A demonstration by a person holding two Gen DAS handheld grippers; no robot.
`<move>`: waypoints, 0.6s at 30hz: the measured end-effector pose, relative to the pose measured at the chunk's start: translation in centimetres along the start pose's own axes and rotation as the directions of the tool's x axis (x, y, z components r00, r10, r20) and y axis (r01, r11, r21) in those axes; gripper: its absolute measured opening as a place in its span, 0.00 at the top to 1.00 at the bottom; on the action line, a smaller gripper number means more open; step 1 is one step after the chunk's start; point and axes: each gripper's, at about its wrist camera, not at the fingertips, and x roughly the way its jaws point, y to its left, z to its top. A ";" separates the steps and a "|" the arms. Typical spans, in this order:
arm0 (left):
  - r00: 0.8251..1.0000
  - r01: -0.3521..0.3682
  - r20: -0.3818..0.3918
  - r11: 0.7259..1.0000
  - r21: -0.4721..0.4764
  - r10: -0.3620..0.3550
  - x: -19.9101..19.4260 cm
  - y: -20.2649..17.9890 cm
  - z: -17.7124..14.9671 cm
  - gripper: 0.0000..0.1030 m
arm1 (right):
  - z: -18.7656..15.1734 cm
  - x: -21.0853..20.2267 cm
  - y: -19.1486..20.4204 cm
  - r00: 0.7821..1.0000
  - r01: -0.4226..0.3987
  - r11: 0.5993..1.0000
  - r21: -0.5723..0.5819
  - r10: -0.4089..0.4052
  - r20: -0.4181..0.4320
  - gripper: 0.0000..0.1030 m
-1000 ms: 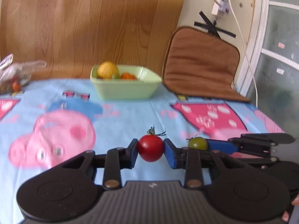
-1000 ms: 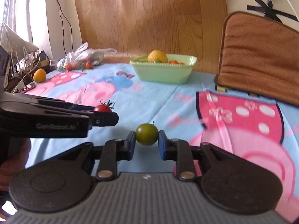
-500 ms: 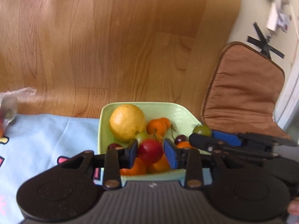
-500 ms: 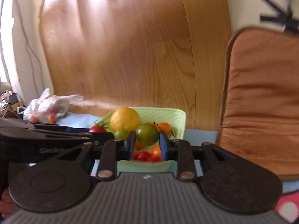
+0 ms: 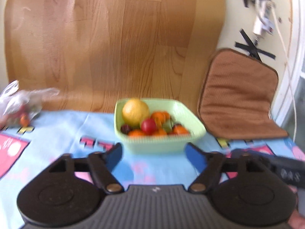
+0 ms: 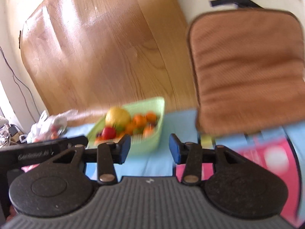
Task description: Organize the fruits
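Left tool (image 5: 154, 155): blue pads spread wide and opening, nothing between them, touching nothing; it hovers over the desk (image 5: 63, 131) just short of the green bowl (image 5: 158, 143)
Right tool (image 6: 150, 147): jaws partly apart and opening, empty; bowl (image 6: 146, 143) ahead and to its left, whole view tilted
Bowl contents: large yellow citrus (image 5: 135, 111) at the back left, red tomato (image 5: 149, 126) on top near the middle, several small orange fruits (image 5: 158, 116), a dark cherry (image 5: 124, 128); a green fruit among them is too blurred to place
Open room: bare cartoon-print cloth between both tools and the bowl's near wall; bowl stands close to the desk's far edge, against the wood-grain panel (image 5: 118, 43)
Neighbours: brown cushion (image 5: 238, 95) to the right of the bowl, apart from it; clear plastic bag (image 5: 21, 105) with small fruits at far left, cut off by the frame
Hard to make out: both views motion-blurred; each tool's body shows only partly in the other's view
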 end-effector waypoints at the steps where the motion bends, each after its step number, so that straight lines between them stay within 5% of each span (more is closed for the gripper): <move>1: 1.000 -0.005 -0.009 1.000 -0.001 0.005 -0.9 -0.4 -0.8 0.17 | -1.4 -1.6 0.2 1.000 0.000 1.000 0.013 0.000 -0.001 0.51; 6: 0.997 -0.077 -0.022 0.997 0.011 0.077 -5.2 -2.3 -5.0 0.01 | -6.7 -6.2 1.5 0.998 0.029 1.000 0.002 -0.028 -0.062 0.48; 18: 0.970 -0.245 0.023 0.966 0.082 0.244 -12.2 -5.6 -9.0 0.00 | -9.8 -12.5 2.1 0.995 -0.037 0.995 0.095 0.046 -0.093 0.39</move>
